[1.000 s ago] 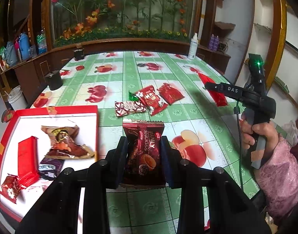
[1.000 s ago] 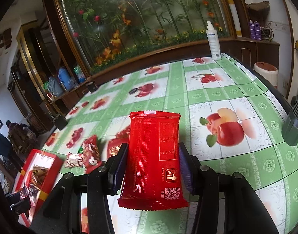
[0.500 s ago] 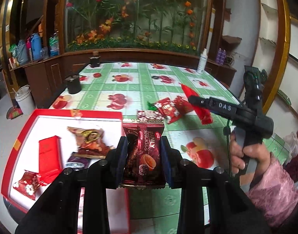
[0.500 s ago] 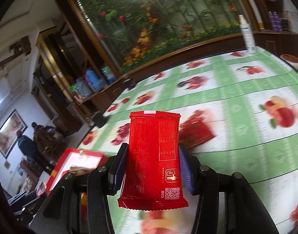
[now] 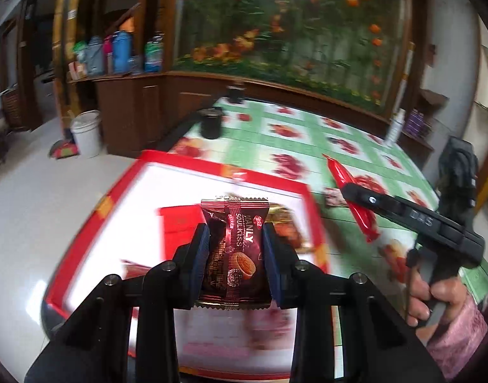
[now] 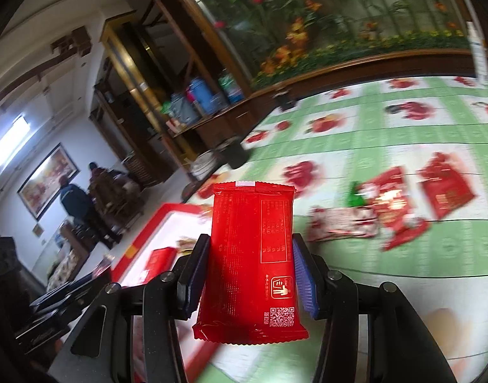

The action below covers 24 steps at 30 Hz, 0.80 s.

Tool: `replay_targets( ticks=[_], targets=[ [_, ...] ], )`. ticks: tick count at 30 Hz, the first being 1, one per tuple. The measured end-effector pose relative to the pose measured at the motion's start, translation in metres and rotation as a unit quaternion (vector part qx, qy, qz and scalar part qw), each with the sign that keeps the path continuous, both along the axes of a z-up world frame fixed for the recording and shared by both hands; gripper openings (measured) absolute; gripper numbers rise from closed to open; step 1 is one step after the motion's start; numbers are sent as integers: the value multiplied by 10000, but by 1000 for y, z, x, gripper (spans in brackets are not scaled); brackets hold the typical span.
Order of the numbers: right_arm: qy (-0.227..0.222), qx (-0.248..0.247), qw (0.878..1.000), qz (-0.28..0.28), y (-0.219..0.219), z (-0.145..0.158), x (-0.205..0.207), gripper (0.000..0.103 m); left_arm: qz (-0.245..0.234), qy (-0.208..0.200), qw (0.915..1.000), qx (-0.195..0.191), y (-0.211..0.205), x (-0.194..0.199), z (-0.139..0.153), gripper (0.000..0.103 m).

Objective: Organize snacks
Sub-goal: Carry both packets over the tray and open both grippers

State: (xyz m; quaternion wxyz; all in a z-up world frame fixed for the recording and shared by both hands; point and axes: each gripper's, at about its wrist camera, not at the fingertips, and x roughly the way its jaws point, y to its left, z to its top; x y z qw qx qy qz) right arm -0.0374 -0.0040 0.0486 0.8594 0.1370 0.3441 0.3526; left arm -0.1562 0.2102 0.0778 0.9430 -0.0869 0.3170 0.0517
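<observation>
My left gripper [image 5: 234, 245] is shut on a dark red biscuit packet [image 5: 232, 249] and hangs over the red-rimmed white box [image 5: 122, 188], which holds a flat red packet [image 5: 177, 220] and a brown wrapper [image 5: 288, 226]. My right gripper [image 6: 248, 255] is shut on a bright red snack packet [image 6: 250, 255], over the table edge beside the red-rimmed box [image 6: 167, 214]. In the left wrist view the right gripper [image 5: 355, 191] shows at the right with its red packet [image 5: 349, 188] edge-on. Several loose red snacks [image 6: 394, 210] lie on the green tablecloth [image 6: 371, 137].
A black cup [image 5: 210, 123] stands at the table's far edge. A white spray bottle [image 5: 395, 126] stands at the far right. A white bucket [image 5: 86, 134] is on the floor at the left. People stand in the room's far left [image 6: 75, 198].
Both grippers have swung left with their packets. The box has come under the left gripper, and the loose snacks have slid to the right in the right wrist view.
</observation>
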Motion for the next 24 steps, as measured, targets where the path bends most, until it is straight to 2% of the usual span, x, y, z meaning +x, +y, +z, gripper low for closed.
replay_targets(
  ticks=[7, 14, 17, 24],
  targets=[
    [31, -8, 9972, 747, 65, -2, -16, 50, 530, 59, 9985, 100, 35, -2, -8, 31],
    [-358, -591, 9861, 1512, 116, -9, -52, 50, 687, 316, 9969, 195, 43, 8, -26, 31],
    [-431, -809, 9822, 1638, 123, -14, -59, 50, 683, 432, 9965, 202, 43, 13, -34, 31],
    [-252, -997, 9811, 1641, 126, -23, -54, 51, 781, 654, 9945, 235, 44, 20, -43, 32]
  ],
)
